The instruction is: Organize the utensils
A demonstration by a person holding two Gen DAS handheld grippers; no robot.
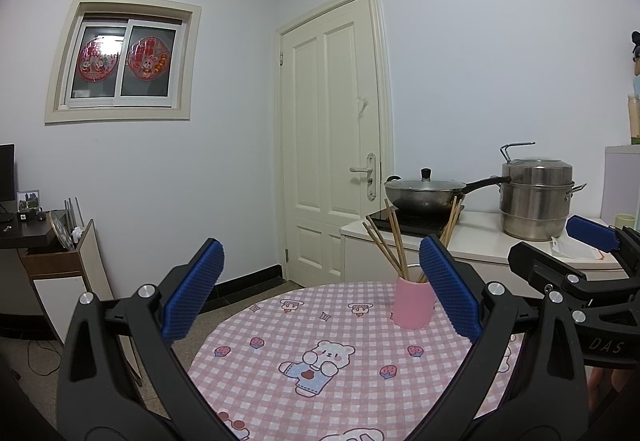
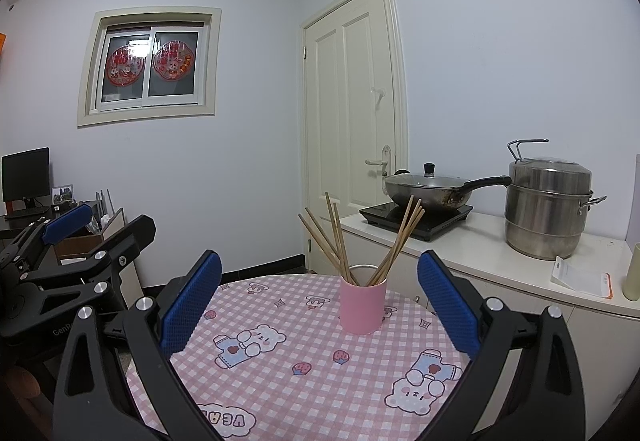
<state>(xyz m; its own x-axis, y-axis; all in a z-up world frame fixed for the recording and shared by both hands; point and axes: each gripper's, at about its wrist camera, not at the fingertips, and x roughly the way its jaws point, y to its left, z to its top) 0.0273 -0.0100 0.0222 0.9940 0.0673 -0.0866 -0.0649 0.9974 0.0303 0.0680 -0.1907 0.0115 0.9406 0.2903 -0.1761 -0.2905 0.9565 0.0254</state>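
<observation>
While both claws gape empty, chopsticks (image 2: 360, 241) upright in pink cup (image 2: 363, 305), beyond right claw (image 2: 320, 305), near left claw (image 1: 322, 293).

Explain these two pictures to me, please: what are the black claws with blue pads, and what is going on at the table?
The claws are two hand-held grippers, worked by a person, not a robot. Each carries a wide-angle camera that looks out between its own two fingers. One picture comes from the left gripper, the other from the right gripper; each also catches the other at its edge. Both stand open and hold nothing. Ahead is a round table under a pink checked cloth with cartoon bears. On it stands a pink cup with wooden chopsticks fanned out inside. Behind, a counter bears a lidded wok on a cooktop and a steel steamer pot.
</observation>
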